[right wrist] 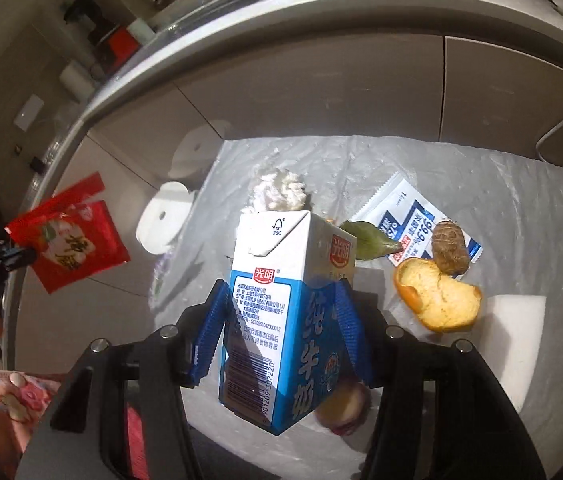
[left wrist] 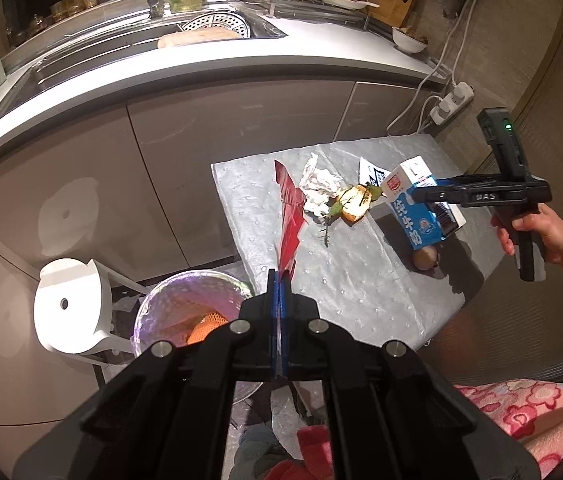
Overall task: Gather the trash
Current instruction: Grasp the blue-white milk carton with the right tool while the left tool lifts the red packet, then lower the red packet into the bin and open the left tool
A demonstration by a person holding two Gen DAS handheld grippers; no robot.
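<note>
My left gripper (left wrist: 280,280) is shut on a red snack wrapper (left wrist: 290,208), held edge-on above the lined trash bin (left wrist: 185,312); the wrapper also shows in the right wrist view (right wrist: 69,248). My right gripper (right wrist: 281,320) is shut on a blue and white milk carton (right wrist: 281,320) and holds it above the grey mat (right wrist: 521,240); the carton also shows in the left wrist view (left wrist: 421,204). On the mat lie a crumpled tissue (left wrist: 319,186), an orange peel (right wrist: 437,300), a green leaf (right wrist: 369,240), a blue and white sachet (right wrist: 413,220), a brown tuber (right wrist: 451,252) and an onion piece (right wrist: 345,408).
A white stool (left wrist: 69,304) stands left of the bin. Kitchen cabinets (left wrist: 201,160) and a counter with a sink (left wrist: 161,52) rise behind the mat. A power strip (left wrist: 451,102) with cables hangs at the right. A white foam pad (right wrist: 517,308) lies on the mat's right.
</note>
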